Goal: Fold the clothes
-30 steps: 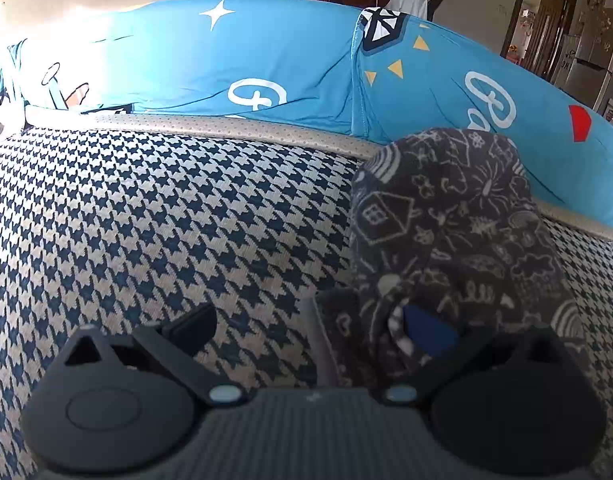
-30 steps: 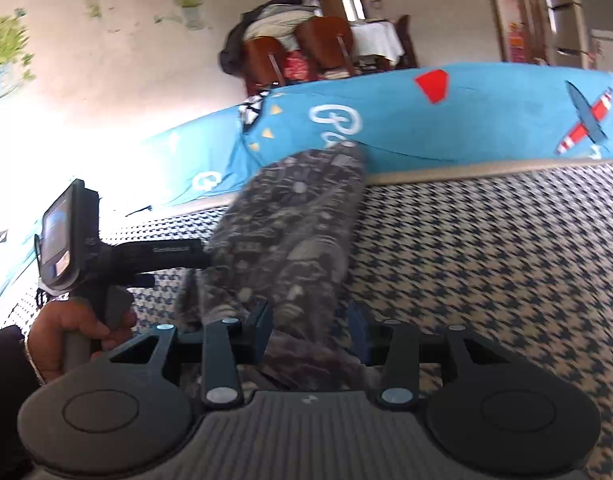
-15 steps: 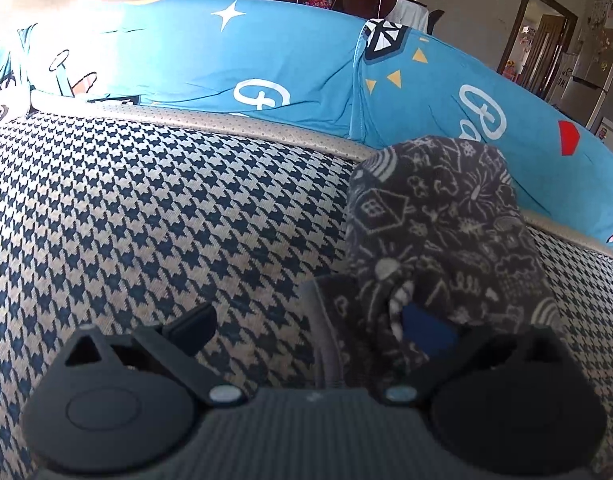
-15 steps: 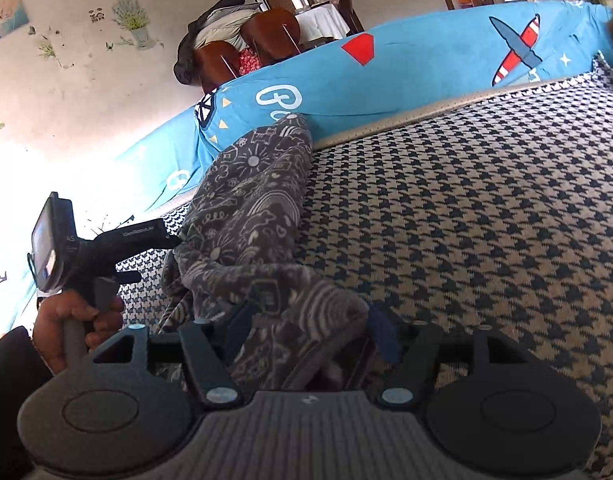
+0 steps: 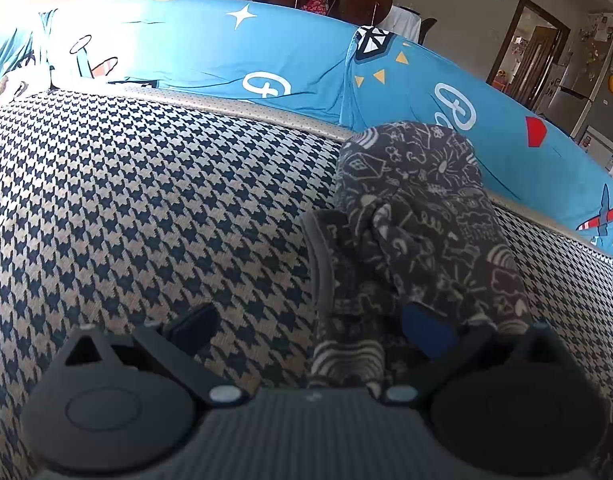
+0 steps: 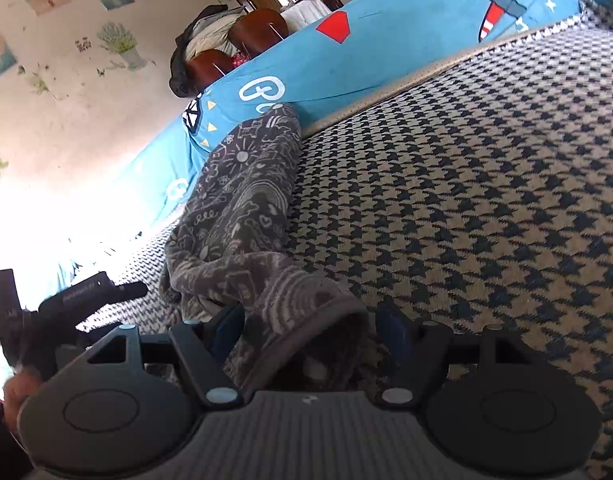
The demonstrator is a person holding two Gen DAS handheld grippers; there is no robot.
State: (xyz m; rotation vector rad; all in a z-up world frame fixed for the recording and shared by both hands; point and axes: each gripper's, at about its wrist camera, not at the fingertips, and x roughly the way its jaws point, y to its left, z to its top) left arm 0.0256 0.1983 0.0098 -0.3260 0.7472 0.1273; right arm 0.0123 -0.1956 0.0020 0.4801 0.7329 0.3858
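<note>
**Grey garment folded over on sofa seat, both grippers loose**

Patterned grey garment (image 5: 410,216) lies on houndstooth seat cover (image 5: 146,200), far end touching blue cushion (image 5: 234,52). Right gripper (image 6: 306,332): jaws opening, near fold betw. them, pads not pressing. Left gripper (image 5: 310,326): spread wide, cloth by right finger, nothing grasped.

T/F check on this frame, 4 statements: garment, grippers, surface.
1. The garment is dark grey with a white doodle print. True.
2. It lies on a plain white sheet. False: on a houndstooth cover.
3. The right gripper is clamped on the garment. False: its jaws are opening, with cloth between them.
4. The left gripper is open. True: its pads stand wide apart, the garment's edge between them.
</note>
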